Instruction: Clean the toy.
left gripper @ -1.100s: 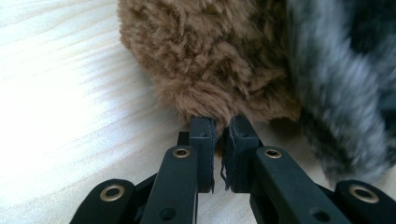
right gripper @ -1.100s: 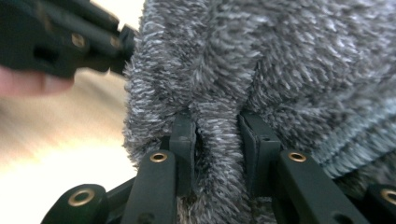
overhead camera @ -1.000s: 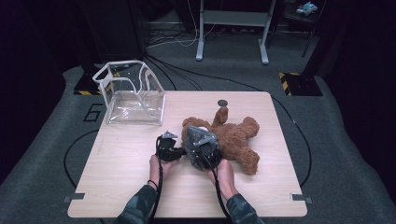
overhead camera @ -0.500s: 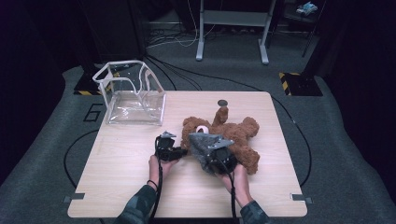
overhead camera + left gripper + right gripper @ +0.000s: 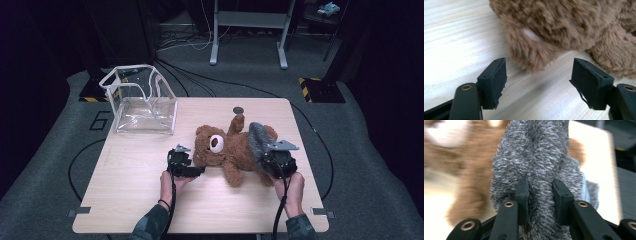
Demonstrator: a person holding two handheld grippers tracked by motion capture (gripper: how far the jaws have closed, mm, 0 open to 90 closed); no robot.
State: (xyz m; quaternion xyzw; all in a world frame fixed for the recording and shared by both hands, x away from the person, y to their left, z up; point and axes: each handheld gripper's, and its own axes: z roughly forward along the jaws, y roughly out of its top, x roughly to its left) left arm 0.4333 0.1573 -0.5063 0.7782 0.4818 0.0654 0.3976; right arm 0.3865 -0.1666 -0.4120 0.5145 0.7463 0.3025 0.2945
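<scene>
**High view: grey cloth held over the bear's far end, left claw freed at the head**

High view showed the teddy bear [image 5: 232, 150] lying on the tabletop [image 5: 130, 190], its long axis running across from the head at the left to the legs at the right. The right claw [image 5: 260, 137] was clamped on a grey fuzzy cloth [image 5: 257, 135], held up over the bear's leg end; in the right gripper view the cloth [image 5: 536, 170] sat pinched between both jaws. The left claw [image 5: 537, 80] stood open with nothing between its jaws, which had just been opening; the bear's head [image 5: 544, 32] lay directly ahead of it, just beyond the tips. Judged from this, the cloth lay nearer the right hand, and any move to dress or cover the bear would turn on bringing it leftward along the body. A clear bag [image 5: 142, 102] stood well apart at the far left.
</scene>
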